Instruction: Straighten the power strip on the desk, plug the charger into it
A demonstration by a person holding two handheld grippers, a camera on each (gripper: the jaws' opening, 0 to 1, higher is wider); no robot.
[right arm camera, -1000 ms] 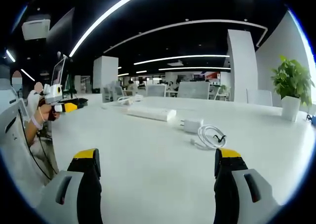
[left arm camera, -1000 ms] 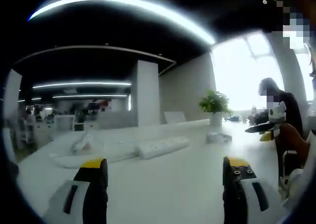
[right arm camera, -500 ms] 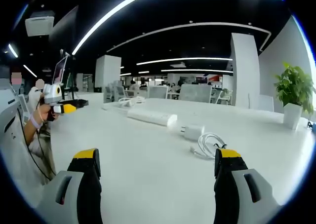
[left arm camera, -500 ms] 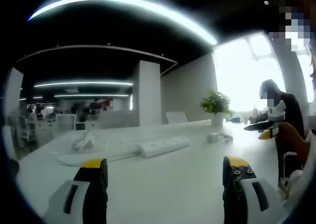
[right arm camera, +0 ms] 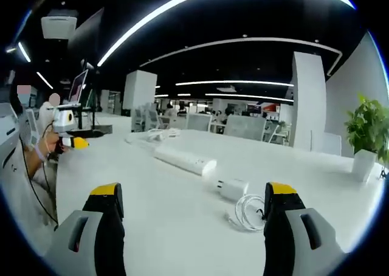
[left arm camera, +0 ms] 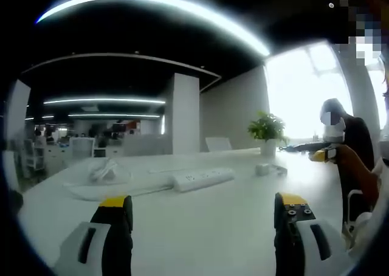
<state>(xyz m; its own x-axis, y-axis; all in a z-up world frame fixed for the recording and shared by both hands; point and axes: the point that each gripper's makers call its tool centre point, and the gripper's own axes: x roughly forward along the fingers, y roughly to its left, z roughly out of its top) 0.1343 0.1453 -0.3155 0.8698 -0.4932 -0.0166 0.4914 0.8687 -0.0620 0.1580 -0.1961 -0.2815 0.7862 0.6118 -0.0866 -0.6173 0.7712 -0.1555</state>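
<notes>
White power strip [right arm camera: 184, 161], long and flat, lies on the white worktop [right arm camera: 158, 221] at a slant in the right gripper view, its near end pointing toward the charger. In the left gripper view the power strip [left arm camera: 202, 179] sits mid-worktop, sockets up, with a thin white cord running off its left end. Charger [right arm camera: 233, 189] is a small white block, lying just near-right of the strip, apart from it, not plugged in. Its white cable [right arm camera: 248, 211] is coiled in loops beside it, nearer. Charger [left arm camera: 263, 168] shows small and far right in the left gripper view.

Dark-ceilinged office (curved light strips [left arm camera: 152, 5]), white pillar [left arm camera: 185, 115], bright window [left arm camera: 301, 87].
</notes>
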